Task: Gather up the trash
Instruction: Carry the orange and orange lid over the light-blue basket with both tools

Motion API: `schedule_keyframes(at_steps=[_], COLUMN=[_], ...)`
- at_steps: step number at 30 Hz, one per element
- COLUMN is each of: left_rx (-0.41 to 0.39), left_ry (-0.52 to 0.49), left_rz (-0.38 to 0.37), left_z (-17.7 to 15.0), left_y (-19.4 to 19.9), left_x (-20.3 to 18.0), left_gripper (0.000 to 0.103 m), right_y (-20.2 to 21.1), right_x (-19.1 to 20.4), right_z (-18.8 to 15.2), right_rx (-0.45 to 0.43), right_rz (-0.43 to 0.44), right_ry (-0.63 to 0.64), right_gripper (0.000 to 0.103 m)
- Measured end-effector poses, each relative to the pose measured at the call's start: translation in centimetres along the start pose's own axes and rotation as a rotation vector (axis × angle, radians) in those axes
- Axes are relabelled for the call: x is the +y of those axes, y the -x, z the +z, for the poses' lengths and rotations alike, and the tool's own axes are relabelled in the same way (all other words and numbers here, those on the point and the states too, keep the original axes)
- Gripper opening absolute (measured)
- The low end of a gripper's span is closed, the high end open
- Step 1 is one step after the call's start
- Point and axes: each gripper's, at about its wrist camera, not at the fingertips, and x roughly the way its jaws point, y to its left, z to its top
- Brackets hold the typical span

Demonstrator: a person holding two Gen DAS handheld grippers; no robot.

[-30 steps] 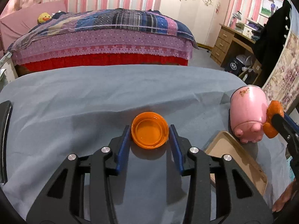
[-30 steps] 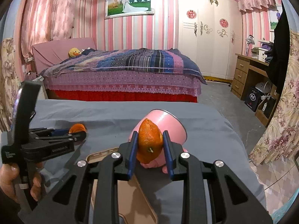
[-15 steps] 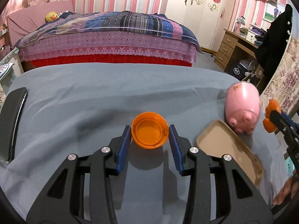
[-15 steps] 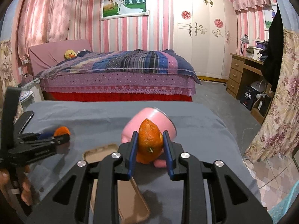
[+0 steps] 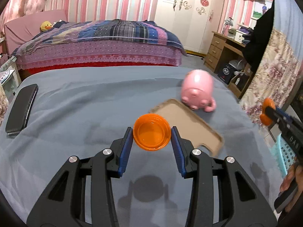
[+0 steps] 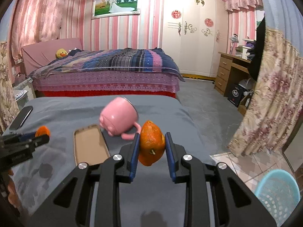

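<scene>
My left gripper (image 5: 152,137) is shut on an orange plastic cap (image 5: 151,134) and holds it above the grey-covered table (image 5: 75,109). My right gripper (image 6: 152,145) is shut on a piece of orange peel (image 6: 151,145), raised over the table's right part. A light blue mesh trash basket (image 6: 276,191) stands on the floor at the lower right, also in the left wrist view (image 5: 282,151). The right gripper with the peel (image 5: 267,114) shows at the right of the left wrist view. The left gripper with the cap (image 6: 42,132) shows at the left of the right wrist view.
A pink pig-shaped mug (image 5: 197,90) lies on its side on the table. A tan phone case (image 5: 187,124) lies open side up in front of it. A black phone (image 5: 21,109) lies at the table's left edge. A bed (image 6: 106,70) and a desk (image 6: 233,70) stand behind.
Both grippers have lifted and pulled back with their loads. The mug and case now sit farther from each gripper, and the blue basket has come into view at the right.
</scene>
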Motion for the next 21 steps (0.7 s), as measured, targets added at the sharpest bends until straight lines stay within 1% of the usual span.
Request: schedule_keyframes(at_steps=[2, 5, 9, 16, 21], left_rx=[-0.011, -0.023, -0.019, -0.021, -0.019], left_ry=[-0.009, -0.03, -0.055, -0.103, -0.13], left_rz=[-0.006, -0.018, -0.037, -0.084, -0.152], left_z=[-0.6, -1.7, -3.1, -4.6, -5.3], left_y=[1.1, 2.3, 3.4, 4.8, 4.9], left_x=[-1.3, -3.1, -5.6, -10.9, -15.0], left_gripper=[0.04, 0.04, 0.04, 0.04, 0.04], right_y=[1.0, 2.6, 3.9, 6.9, 9.5], right_x=[-1.2, -3.5, -6.0, -10.0, -14.1], right_z=[-0.9, -3.0, -4.4, -5.8, -6.4], right_rx=[0.014, 0.045, 0.059, 0.039, 0.02], right_rz=[-0.011, -0.037, -0.062, -0.113, -0.189], right_ry=[-0.006, -0.034, -0.051, -0.071, -0.1], right_gripper=[0.027, 0.027, 0.027, 0.027, 0.027])
